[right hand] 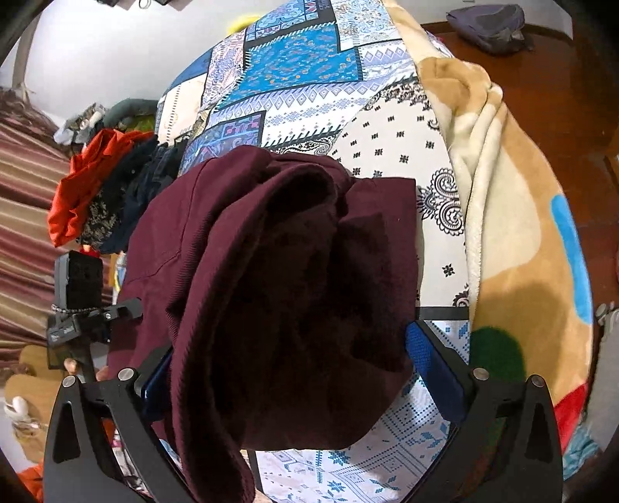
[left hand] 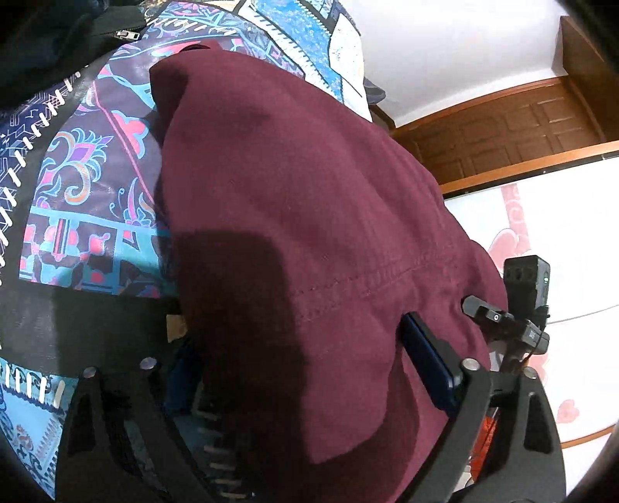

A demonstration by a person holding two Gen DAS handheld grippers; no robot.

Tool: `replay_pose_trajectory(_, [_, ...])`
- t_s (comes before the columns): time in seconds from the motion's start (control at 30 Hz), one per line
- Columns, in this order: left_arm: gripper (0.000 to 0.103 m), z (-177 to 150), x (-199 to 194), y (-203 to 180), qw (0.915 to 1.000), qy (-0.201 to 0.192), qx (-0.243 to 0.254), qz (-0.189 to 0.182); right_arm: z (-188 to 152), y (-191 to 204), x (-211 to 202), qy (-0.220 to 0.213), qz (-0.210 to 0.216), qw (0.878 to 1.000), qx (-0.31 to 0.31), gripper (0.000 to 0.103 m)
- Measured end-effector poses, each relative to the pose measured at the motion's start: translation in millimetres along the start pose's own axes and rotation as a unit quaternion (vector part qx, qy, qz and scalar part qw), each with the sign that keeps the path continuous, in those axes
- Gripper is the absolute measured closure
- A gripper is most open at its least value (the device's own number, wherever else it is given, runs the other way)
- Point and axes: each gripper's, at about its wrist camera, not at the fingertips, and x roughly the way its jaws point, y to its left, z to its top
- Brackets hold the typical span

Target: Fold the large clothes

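A maroon garment (left hand: 309, 216) lies on a patterned bedspread (left hand: 77, 185) and fills the left wrist view. My left gripper (left hand: 301, 348) has its jaws wide apart, with the cloth draped between them; its right finger (left hand: 429, 367) shows and the left one is mostly hidden. In the right wrist view the same maroon garment (right hand: 278, 278) is bunched in folds between the jaws of my right gripper (right hand: 286, 360), which also stand wide apart. Its blue right pad (right hand: 433, 367) is bare and clear of the cloth. The other gripper's body (left hand: 522, 301) shows at the right.
A pile of red and dark clothes (right hand: 100, 193) lies at the left of the bed. A tan fleece blanket (right hand: 514, 216) lies along the right. A wooden door (left hand: 503, 127) and a white wall stand beyond the bed. A black zipped item (left hand: 77, 35) lies at top left.
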Motion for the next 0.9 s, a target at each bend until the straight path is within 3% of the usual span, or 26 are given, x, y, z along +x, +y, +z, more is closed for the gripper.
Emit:
replay_pose_trajectory(0.17, [0.034,-1,-13,-4,0.9997,-0.016,0.020,0.004,-3,4,-6,-0.012,0.001,1.000,0.001,0.003])
replay_pose_trajectory(0.23, [0.046,-2,-20,-8,0.9994,-0.022,0.026,0.004,-5,10,-10,-0.020,-0.001,1.000,-0.008,0.013])
replay_pose_trajectory(0.3, [0.052,-2,-27,-19,0.9985,-0.031,0.044,0.010,-8,17,-16,-0.028,-0.009,0.999,-0.021,0.029])
replay_pose_trajectory(0.43, [0.061,-1,-36,-45,0.9944,-0.048,0.087,0.037,-11,33,-24,-0.049,-0.025,0.998,-0.044,0.049])
replay_pose_trajectory(0.5, [0.064,3,-45,-61,0.9916,-0.059,0.106,0.046,-10,39,-30,-0.056,-0.016,0.997,-0.046,0.058])
replay_pose_trajectory(0.7, [0.068,22,-94,-99,0.9836,-0.101,0.142,0.047,4,64,-42,-0.074,0.008,0.995,-0.059,0.066])
replay_pose_trajectory(0.9, [0.068,44,-184,-140,0.9616,-0.180,0.199,0.059,40,124,-74,-0.138,0.042,0.985,-0.098,0.067])
